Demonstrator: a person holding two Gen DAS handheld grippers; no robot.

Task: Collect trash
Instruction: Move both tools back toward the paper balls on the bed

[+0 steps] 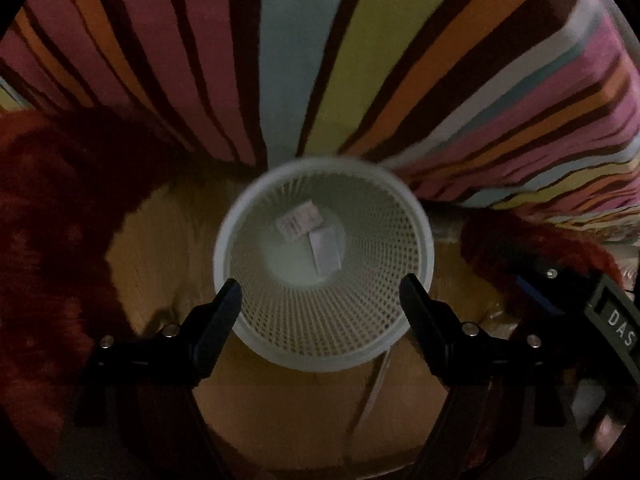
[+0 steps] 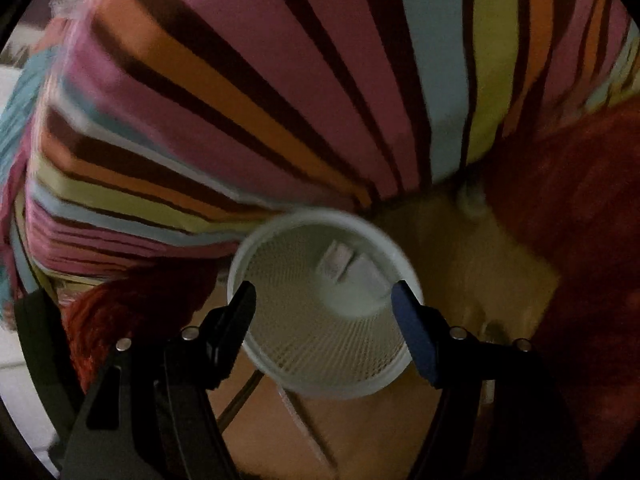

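A white mesh waste basket (image 1: 248,208) stands on a wooden floor below both grippers; it also shows in the right wrist view (image 2: 280,352). Two pieces of paper trash (image 1: 310,236) lie on its bottom, also seen in the right wrist view (image 2: 344,264). My left gripper (image 1: 320,292) is open and empty above the basket's near rim. My right gripper (image 2: 324,296) is open and empty above the basket's mouth. The right gripper's body (image 1: 600,308) shows at the right edge of the left wrist view.
A bed with a striped multicoloured cover (image 1: 304,60) rises right behind the basket, also in the right wrist view (image 2: 240,80). A red shaggy rug (image 1: 52,216) lies left and right of the basket, also in the right wrist view (image 2: 568,200). Wooden floor (image 1: 312,412) lies in front.
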